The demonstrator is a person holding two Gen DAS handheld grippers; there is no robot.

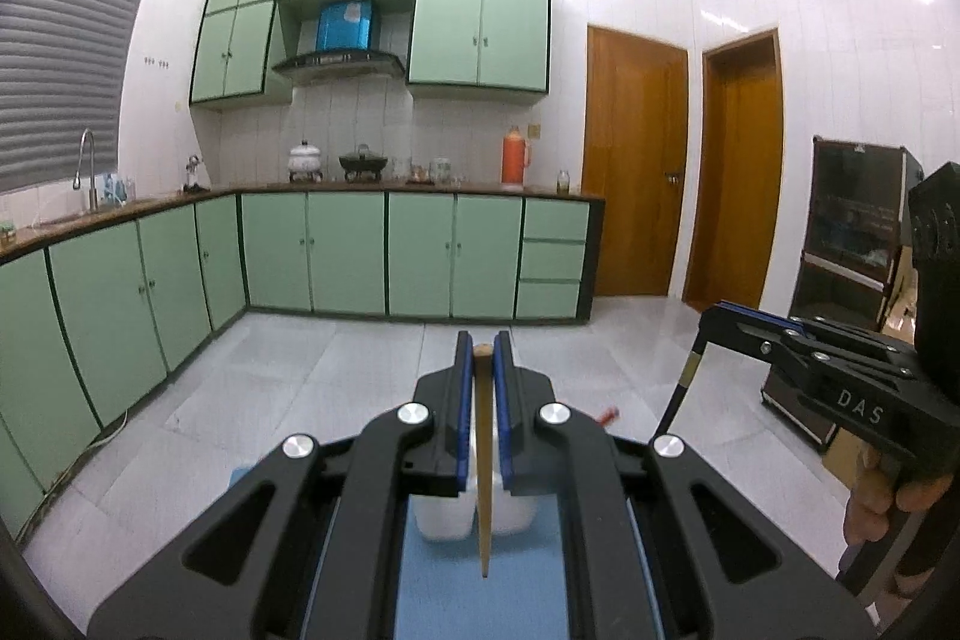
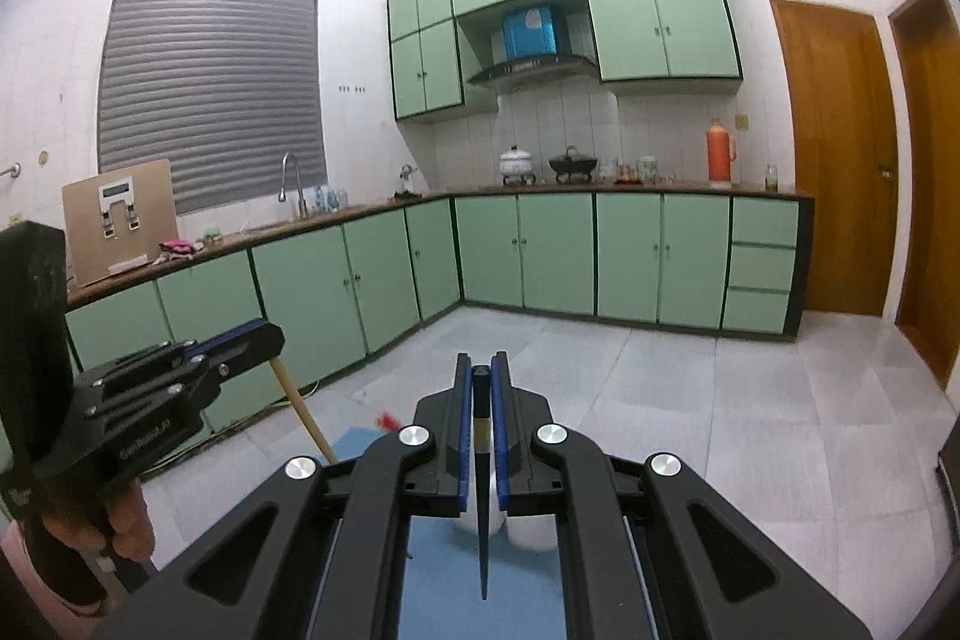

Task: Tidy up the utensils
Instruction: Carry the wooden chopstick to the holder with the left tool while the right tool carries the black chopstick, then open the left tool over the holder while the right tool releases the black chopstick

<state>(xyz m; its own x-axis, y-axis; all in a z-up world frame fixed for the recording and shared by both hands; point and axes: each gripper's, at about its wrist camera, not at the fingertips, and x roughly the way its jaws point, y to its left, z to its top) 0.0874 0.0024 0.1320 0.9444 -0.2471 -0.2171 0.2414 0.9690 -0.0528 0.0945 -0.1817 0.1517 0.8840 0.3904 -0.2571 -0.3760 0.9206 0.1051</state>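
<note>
Chopsticks hang point-down in both my claws: my left claw [image 1: 483,349] pinches a tan wooden chopstick [image 1: 483,460] at lower centre, my right claw [image 2: 482,370] pinches a black chopstick [image 2: 482,490] the same way. Below each tip lies a blue mat [image 1: 444,592], with a white container [image 1: 447,517] just behind, partly hidden by the claw's arms. Green cabinets [image 1: 420,253] line the far wall beyond open tiled floor [image 1: 336,358]
</note>
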